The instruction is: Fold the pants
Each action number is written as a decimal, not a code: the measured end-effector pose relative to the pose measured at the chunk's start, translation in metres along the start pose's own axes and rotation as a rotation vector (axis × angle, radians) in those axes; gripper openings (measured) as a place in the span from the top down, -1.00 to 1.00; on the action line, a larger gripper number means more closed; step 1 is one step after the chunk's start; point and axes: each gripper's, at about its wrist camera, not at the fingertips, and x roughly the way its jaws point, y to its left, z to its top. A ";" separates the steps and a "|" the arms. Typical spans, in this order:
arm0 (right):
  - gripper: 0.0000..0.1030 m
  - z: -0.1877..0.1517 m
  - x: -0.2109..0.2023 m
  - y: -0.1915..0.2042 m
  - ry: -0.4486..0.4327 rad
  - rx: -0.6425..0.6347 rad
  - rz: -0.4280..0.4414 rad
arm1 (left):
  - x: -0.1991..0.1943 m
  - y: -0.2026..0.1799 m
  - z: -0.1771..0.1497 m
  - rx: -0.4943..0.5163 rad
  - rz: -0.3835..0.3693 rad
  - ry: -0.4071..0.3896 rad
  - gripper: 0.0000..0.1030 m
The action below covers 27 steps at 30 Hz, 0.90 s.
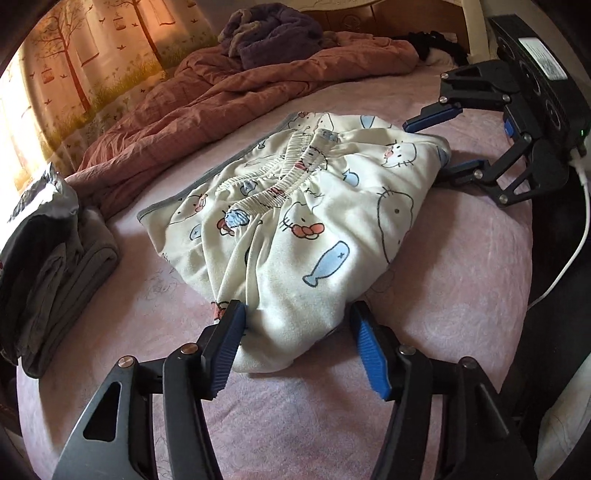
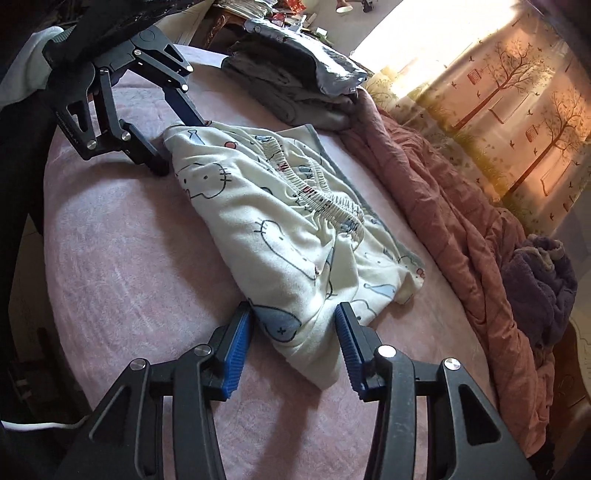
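White pants (image 1: 295,206) with cartoon cat and fish prints lie folded in a bundle on the pink bed sheet (image 1: 443,302), elastic waistband on top; they also show in the right wrist view (image 2: 280,229). My left gripper (image 1: 297,317) is open, its blue-padded fingers straddling the near corner of the bundle. My right gripper (image 2: 293,317) is open, its fingers either side of the opposite corner. Each gripper shows in the other's view: the right gripper (image 1: 439,144) at the far side, the left gripper (image 2: 177,144) at the far end.
A crumpled pink quilt (image 1: 192,110) lies along the wall side of the bed, with a purple garment (image 1: 273,29) on it. A stack of grey folded clothes (image 1: 55,266) with a silver bag sits beside the pants. A white cable (image 1: 576,243) hangs at the bed edge.
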 end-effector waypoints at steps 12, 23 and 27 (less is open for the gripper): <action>0.77 0.004 -0.006 0.017 -0.019 -0.017 -0.094 | -0.023 -0.016 -0.003 0.010 0.168 -0.062 0.81; 0.77 -0.003 -0.107 0.043 -0.062 0.057 0.116 | -0.107 -0.065 -0.035 -0.046 0.123 -0.061 0.83; 0.78 -0.001 -0.121 0.046 -0.069 0.069 0.149 | -0.115 -0.067 -0.037 -0.054 0.128 -0.054 0.83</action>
